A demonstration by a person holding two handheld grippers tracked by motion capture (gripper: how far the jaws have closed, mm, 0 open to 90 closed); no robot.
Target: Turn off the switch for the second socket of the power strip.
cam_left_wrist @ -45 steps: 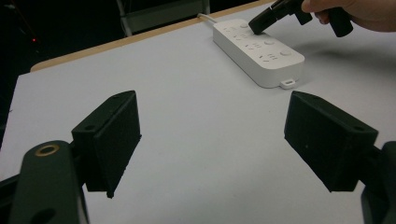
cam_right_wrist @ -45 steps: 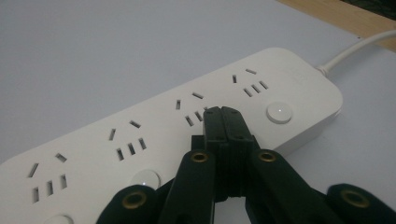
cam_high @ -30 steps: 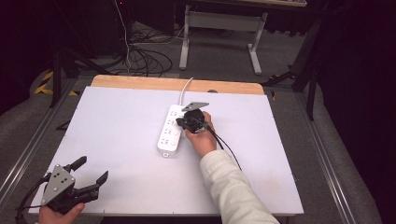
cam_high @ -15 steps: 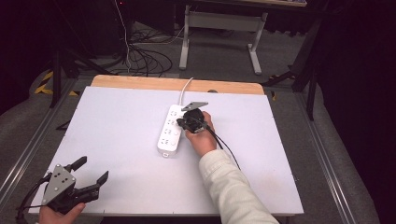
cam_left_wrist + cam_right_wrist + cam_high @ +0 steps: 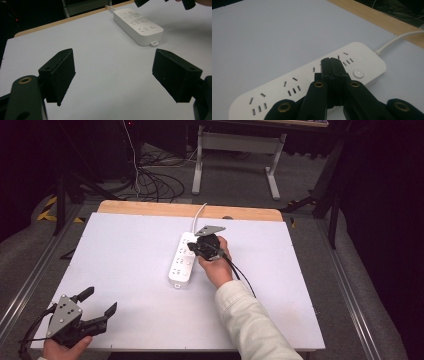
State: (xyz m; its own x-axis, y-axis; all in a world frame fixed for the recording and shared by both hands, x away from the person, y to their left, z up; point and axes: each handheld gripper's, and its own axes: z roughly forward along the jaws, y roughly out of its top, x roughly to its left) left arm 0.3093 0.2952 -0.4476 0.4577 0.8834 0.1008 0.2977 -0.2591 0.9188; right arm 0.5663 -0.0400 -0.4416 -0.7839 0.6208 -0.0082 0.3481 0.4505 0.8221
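- Right claw (image 5: 196, 248) is pinched fully closed with nothing in it, tips hovering right over the white power strip (image 5: 183, 260), near its round button (image 5: 358, 73). My guess is it's closed so it can poke that switch.
- Left claw (image 5: 96, 302) sits wide open and empty at the near left corner, well out of the way.
- Strip lies mid-table on a white tabletop (image 5: 125, 250), cord (image 5: 199, 213) running off the wooden back edge. Dark room, cables on the floor.

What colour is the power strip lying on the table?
White. The power strip shows best in the right gripper view, with its white cord leading off.
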